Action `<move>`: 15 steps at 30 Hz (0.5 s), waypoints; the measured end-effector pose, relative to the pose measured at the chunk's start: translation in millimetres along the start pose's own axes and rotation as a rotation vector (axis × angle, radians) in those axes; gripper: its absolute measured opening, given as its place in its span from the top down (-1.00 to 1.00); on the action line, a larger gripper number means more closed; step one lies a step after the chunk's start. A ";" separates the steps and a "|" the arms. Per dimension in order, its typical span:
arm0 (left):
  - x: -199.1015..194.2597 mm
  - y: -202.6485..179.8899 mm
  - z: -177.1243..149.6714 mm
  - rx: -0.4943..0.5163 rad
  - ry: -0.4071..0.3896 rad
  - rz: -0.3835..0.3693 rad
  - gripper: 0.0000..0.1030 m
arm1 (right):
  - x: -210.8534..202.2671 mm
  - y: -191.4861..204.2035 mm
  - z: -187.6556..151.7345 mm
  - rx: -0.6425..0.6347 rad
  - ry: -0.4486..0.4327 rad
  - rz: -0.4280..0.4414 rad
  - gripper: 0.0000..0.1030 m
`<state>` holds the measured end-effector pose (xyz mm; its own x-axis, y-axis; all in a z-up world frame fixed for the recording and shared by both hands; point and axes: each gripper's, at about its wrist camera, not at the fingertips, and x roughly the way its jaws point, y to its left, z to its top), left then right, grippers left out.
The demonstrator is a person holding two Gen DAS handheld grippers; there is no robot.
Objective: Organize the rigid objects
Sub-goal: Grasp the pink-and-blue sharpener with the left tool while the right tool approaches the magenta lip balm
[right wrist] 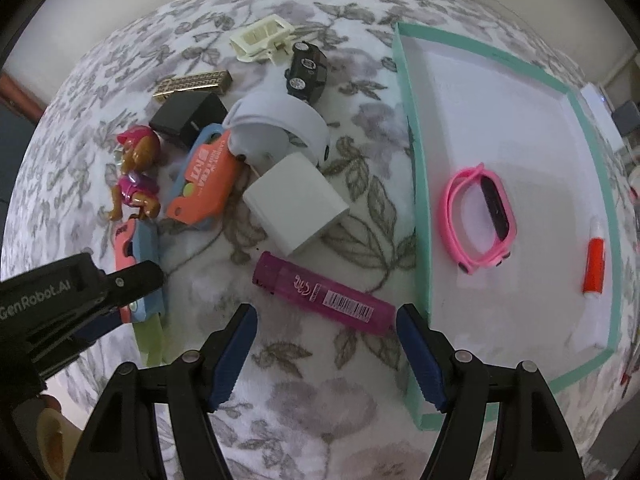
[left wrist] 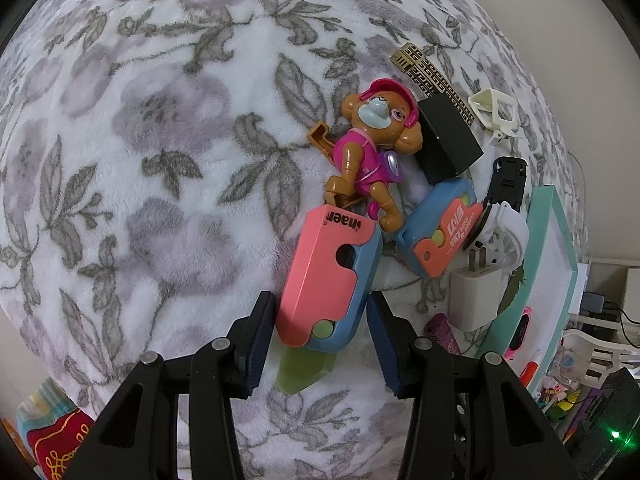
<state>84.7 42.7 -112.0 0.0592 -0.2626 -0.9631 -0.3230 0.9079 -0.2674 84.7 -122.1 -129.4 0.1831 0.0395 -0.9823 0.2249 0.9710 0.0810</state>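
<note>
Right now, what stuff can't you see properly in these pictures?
- Pink and blue toy knife: the right wrist view shows only a sliver; the left gripper covers it.
- Purple lighter: mostly hidden in the left wrist view behind a right-hand finger of the left gripper.
- Puppy toy: its face is turned away in the right wrist view.
- Teal tray: cut off by the left wrist view's edge.

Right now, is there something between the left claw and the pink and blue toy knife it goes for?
Nothing visible. The left claw is open, with its fingers already on either side of the toy knife on the blanket. The toy dog lies beyond the knife's far end, not in the way.
</note>
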 end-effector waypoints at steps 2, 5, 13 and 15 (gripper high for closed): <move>-0.5 1.8 1.5 0.001 0.003 -0.003 0.05 | 4.7 5.9 2.7 0.008 0.002 -0.009 -0.47; 0.1 0.6 1.2 0.000 0.006 -0.006 0.05 | 10.8 6.9 5.3 0.049 0.013 0.009 -0.52; -0.4 3.5 3.0 -0.001 0.010 -0.010 0.05 | 12.7 9.6 14.7 0.075 -0.017 0.032 -0.62; -0.5 3.4 3.1 0.000 0.010 -0.011 0.05 | 12.9 11.1 19.7 0.081 -0.030 0.056 -0.62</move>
<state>86.5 46.9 -112.5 0.0529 -0.2757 -0.9598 -0.3228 0.9048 -0.2777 108.4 -115.4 -137.9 0.2259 0.0850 -0.9704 0.2899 0.9452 0.1503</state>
